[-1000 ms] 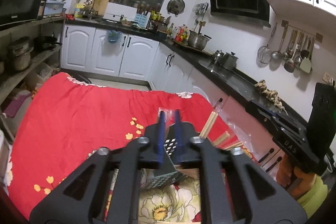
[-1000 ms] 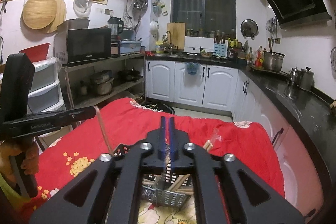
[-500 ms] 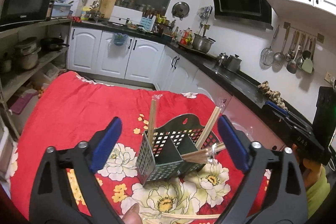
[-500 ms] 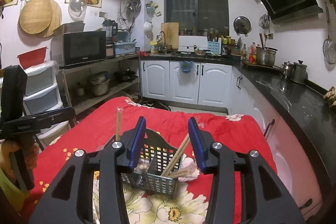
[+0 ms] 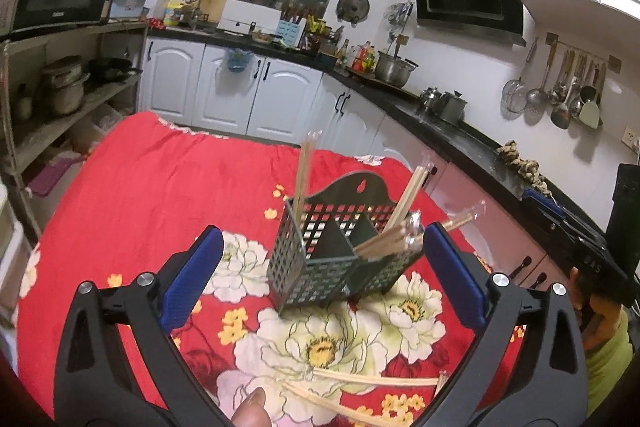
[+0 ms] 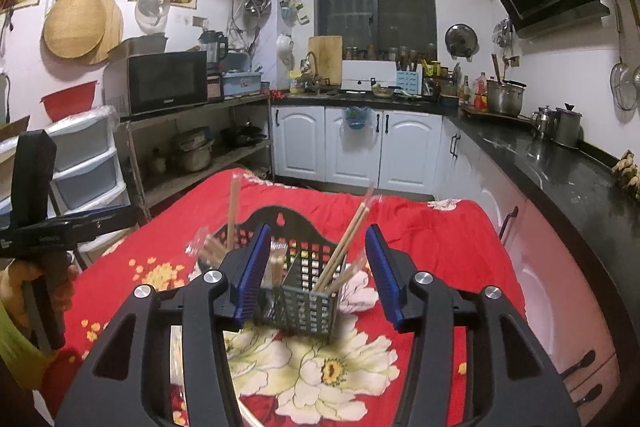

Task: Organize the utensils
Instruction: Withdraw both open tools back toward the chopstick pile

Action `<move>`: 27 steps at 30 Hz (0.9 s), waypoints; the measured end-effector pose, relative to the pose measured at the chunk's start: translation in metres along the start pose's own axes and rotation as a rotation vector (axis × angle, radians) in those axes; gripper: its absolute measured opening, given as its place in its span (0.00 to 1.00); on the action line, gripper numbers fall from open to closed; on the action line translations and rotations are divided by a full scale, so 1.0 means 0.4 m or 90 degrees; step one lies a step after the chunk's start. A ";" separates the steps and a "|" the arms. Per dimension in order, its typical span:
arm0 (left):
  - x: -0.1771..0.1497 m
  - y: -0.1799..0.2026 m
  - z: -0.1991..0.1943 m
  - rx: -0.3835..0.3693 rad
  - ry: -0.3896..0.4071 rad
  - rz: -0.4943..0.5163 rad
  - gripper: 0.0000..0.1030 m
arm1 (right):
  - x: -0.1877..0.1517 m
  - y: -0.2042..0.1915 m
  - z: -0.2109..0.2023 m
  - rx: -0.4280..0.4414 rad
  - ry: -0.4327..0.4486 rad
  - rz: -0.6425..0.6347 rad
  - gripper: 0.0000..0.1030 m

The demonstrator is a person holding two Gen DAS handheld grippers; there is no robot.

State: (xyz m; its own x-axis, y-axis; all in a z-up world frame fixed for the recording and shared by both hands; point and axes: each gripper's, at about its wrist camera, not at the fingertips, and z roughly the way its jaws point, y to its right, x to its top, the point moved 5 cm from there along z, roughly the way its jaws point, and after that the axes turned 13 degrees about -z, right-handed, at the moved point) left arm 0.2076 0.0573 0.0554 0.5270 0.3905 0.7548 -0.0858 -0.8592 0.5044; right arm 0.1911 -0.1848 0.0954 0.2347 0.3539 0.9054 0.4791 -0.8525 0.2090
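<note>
A: Where the left gripper (image 5: 320,263) spreads its blue pads, jaws still opening and clasping nothing, item one sits ahead between them: utensil caddy (image 5: 340,251), dark perforated plastic, square-holed walls, arched back with a hanging hole, a divider inside.

B: Contents?

A: Wrapped chopsticks (image 5: 400,211), pale wood in clear sleeves; one pair upright in the compartment toward the left pad, several leaning toward the right pad, their tips past the caddy's rim. Loose chopsticks (image 5: 360,383) lie flat on the cloth below the gripper, near a fingertip (image 5: 250,407).

B: Right side?

A: Right gripper (image 6: 316,271), released, jaws opening; the caddy stands beyond and between its ribbed blue pads, untouched as far as shows.

B: Surface and room?

A: Desk (image 5: 132,195) under a red cloth printed with white and yellow flowers, soft and wrinkled. Broad bare cloth ahead and to the left of the caddy; the far edge drops toward white cabinets (image 6: 356,147). To the right the cloth's edge runs close along a black counter (image 6: 560,171).
</note>
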 end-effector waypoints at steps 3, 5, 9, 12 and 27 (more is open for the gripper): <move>-0.028 -0.013 0.000 0.002 -0.014 -0.009 0.90 | -0.013 -0.027 -0.002 0.005 -0.007 -0.011 0.46; -0.045 -0.022 0.002 0.006 -0.024 -0.012 0.90 | -0.026 -0.045 -0.001 0.014 -0.015 -0.018 0.46; -0.075 -0.042 0.003 0.016 -0.039 -0.021 0.90 | -0.047 -0.078 0.008 0.028 -0.029 -0.030 0.46; -0.095 -0.066 0.009 0.026 -0.057 -0.029 0.90 | -0.065 -0.105 0.021 0.045 -0.045 -0.035 0.46; -0.233 -0.155 0.072 0.045 -0.196 -0.085 0.50 | -0.180 -0.242 0.104 0.141 -0.142 -0.076 0.46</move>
State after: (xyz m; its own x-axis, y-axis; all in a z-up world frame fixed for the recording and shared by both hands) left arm 0.1881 0.0647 -0.0583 0.7607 0.3919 0.5174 0.0542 -0.8327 0.5511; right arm 0.1629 -0.1118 -0.0055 0.3337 0.5427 0.7708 0.6806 -0.7045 0.2014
